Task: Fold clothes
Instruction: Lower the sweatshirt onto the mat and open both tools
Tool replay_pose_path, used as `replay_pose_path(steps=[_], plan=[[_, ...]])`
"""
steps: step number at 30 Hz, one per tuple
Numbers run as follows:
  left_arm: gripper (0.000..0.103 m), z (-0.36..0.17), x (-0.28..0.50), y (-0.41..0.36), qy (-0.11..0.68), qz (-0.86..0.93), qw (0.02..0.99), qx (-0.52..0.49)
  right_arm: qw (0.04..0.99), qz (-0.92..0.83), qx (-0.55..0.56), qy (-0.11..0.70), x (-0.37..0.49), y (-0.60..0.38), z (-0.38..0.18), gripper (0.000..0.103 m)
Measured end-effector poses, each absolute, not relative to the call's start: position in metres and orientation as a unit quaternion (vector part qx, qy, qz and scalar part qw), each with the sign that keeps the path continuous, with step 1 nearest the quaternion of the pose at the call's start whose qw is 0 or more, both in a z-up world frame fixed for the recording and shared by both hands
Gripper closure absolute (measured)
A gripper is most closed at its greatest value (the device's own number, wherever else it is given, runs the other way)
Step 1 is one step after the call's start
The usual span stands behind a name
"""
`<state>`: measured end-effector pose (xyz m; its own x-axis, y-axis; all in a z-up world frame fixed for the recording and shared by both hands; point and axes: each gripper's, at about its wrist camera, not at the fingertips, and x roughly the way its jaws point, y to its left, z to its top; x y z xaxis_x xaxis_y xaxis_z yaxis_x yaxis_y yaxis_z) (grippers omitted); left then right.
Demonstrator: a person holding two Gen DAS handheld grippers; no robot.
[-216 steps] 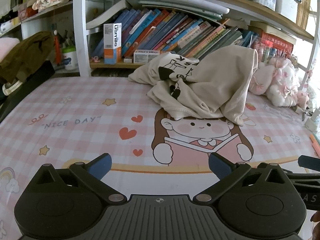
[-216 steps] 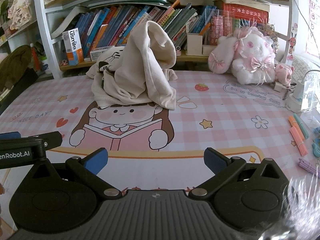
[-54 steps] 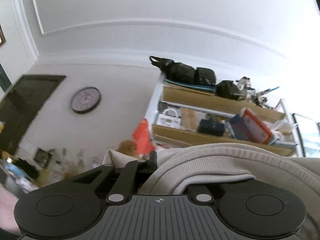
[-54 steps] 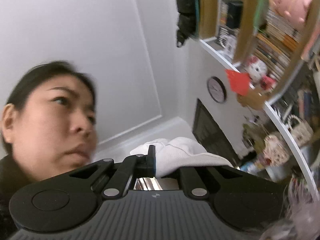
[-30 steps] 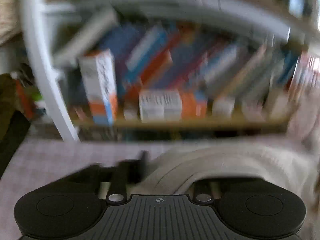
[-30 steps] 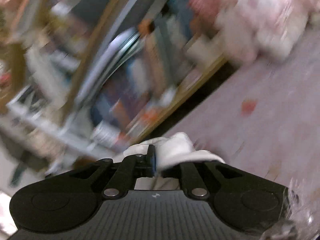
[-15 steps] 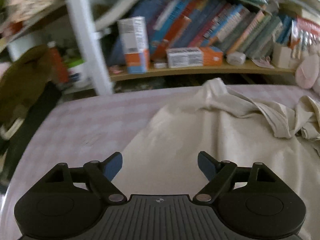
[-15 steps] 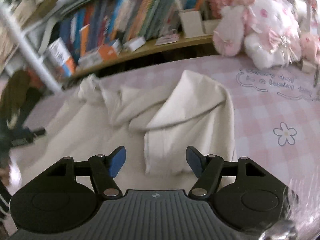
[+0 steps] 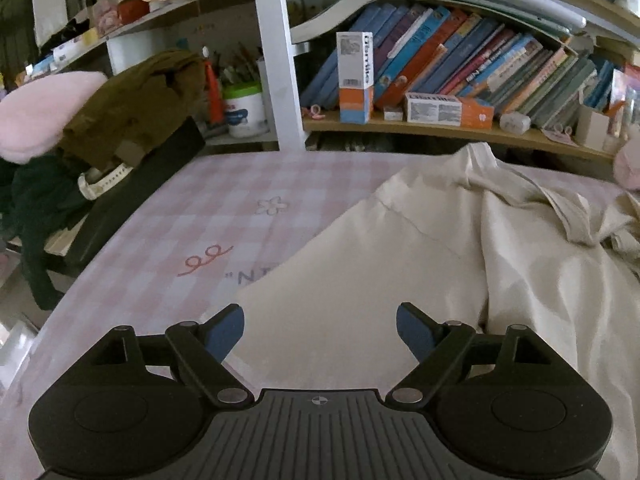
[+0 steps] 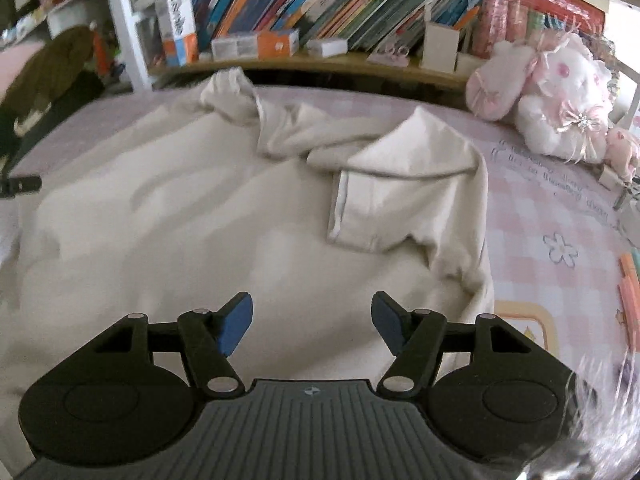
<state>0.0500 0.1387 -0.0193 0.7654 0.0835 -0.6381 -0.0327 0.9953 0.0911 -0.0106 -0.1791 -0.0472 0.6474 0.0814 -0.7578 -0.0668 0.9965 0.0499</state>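
The left gripper (image 9: pixel 320 330) hangs with its blue-padded fingers spread wide, nothing pinched between them, above the near corner of a cream sweatshirt (image 9: pixel 460 264). The right gripper (image 10: pixel 312 328) likewise stands spread and empty, poised over the broad middle of the same garment (image 10: pixel 180 216). In the right wrist view a thin black part (probably the other tool) pokes in at the far left edge.

The sweatshirt lies spread across a pink checked mat (image 9: pixel 208 232), its body mostly flat with soft wrinkles. One sleeve (image 10: pixel 400 188) is doubled back over the body on the right-hand side, its cuff end lying on the body's cloth; bunched cloth sits rumpled at the far edge, near the shelf.

Behind the mat runs a bookshelf (image 9: pixel 440 68) packed with leaning books, with an upright white-and-orange box (image 9: pixel 355 76) on it. A pink-and-white plush toy (image 10: pixel 560 96) sits at the mat's far right. To the left a brown garment (image 9: pixel 136 104) is heaped beside the mat.
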Motion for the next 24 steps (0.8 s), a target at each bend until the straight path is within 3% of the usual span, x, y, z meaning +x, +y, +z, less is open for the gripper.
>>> replay_pose_path(steps=[24], plan=[[0.017, -0.029, 0.023, 0.103, 0.342, -0.029, 0.932, 0.118, 0.904, 0.048, -0.018, 0.425, -0.024, -0.181, -0.057, 0.040]])
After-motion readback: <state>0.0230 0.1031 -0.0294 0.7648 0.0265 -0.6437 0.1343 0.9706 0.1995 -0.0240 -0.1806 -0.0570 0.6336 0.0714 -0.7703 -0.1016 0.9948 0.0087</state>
